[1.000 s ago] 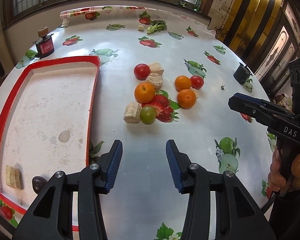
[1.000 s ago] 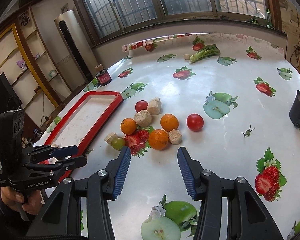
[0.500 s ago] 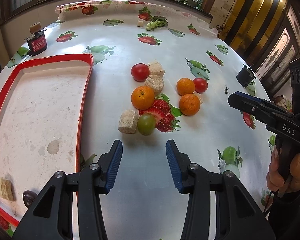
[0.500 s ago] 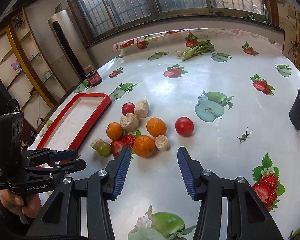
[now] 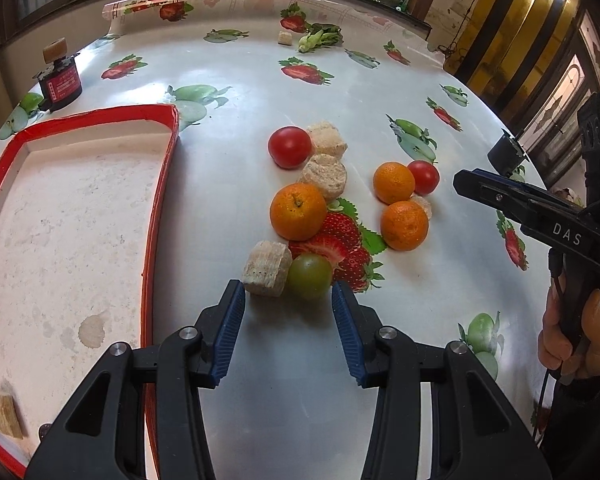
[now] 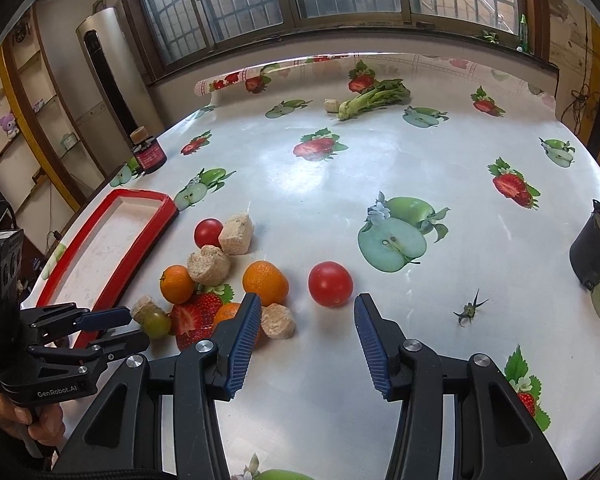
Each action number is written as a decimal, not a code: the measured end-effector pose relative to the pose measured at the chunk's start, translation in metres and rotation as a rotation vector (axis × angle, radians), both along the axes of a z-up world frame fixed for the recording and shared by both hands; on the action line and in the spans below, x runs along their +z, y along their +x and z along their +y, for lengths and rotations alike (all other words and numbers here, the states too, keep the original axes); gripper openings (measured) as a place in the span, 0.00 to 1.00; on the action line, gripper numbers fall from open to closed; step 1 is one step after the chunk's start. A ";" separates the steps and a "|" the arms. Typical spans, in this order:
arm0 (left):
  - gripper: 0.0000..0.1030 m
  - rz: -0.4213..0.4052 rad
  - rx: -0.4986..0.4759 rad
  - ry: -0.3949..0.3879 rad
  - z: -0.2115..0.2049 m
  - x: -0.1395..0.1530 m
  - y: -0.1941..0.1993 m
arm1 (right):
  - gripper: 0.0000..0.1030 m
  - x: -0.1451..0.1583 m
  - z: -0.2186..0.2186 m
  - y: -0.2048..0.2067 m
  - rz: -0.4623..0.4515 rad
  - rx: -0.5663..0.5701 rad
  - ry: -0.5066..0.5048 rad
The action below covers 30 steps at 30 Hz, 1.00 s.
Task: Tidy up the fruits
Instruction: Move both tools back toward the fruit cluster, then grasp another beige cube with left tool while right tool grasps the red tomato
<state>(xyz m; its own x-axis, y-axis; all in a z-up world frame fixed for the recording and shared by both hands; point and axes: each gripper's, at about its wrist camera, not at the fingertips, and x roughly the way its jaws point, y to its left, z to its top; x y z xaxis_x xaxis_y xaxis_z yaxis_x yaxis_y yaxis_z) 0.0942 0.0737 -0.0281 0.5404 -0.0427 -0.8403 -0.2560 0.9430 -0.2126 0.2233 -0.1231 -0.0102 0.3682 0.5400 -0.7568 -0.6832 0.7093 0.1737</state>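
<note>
in the left wrist view, the only clear writing is "das" in white letters on the right gripper (image 5: 466, 179), which reaches in from the right edge, held by a hand (image 5: 576, 336) at lower right. a dark jar (image 5: 59, 80) with a red label stands at upper left; its print is too small to read. a red-rimmed tray (image 5: 162, 184) fills the left side, with a pale block (image 5: 3, 412) lying in its lower left corner. leafy greens (image 5: 320, 39) lie at the top near the far edge of the counter (image 5: 300, 380), whose cloth is printed with strawberries and apples. the left gripper (image 5: 288, 296) sits at bottom centre, its fingers (image 5: 232, 328) released and apart, gripping nothing. just above them a green fruit (image 5: 310, 275) touches a beige block (image 5: 267, 268). an orange (image 5: 298, 211) sits above them, with two more oranges, two red tomatoes and other beige chunks around the centre.

in the right wrist view, "genrobot.ai" reads on the left gripper (image 6: 118, 326) at lower left, whose tips lie either side of the green fruit (image 6: 156, 322). the right gripper (image 6: 306, 308) is at bottom centre, fingers (image 6: 372, 344) spread and empty. a red tomato (image 6: 331, 283) lies just above the gap. one finger hides part of an orange (image 6: 226, 314) and stands beside a beige chunk (image 6: 278, 321). a black pot (image 6: 594, 252) stands at the right edge, and a small green stem (image 6: 470, 309) lies right of the fingers.
</note>
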 end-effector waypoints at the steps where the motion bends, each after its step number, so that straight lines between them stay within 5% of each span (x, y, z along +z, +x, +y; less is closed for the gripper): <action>1: 0.42 -0.002 0.001 -0.009 0.002 0.000 0.000 | 0.49 -0.002 0.000 0.003 0.003 -0.005 -0.002; 19: 0.34 -0.002 -0.004 0.034 0.024 -0.003 0.018 | 0.48 -0.021 0.001 0.027 0.045 -0.045 -0.015; 22: 0.21 0.016 -0.014 0.059 0.022 -0.007 0.022 | 0.42 -0.027 0.007 0.033 0.050 -0.044 -0.027; 30: 0.21 0.021 -0.045 0.049 0.020 -0.010 0.016 | 0.30 -0.037 0.023 0.033 0.099 0.010 -0.011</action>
<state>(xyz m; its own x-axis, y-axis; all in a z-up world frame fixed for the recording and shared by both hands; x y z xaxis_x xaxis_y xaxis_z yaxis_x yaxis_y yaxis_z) 0.1105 0.0941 -0.0379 0.5212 -0.0253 -0.8531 -0.2172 0.9627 -0.1613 0.2564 -0.1001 -0.0473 0.2860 0.5348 -0.7951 -0.6697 0.7050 0.2333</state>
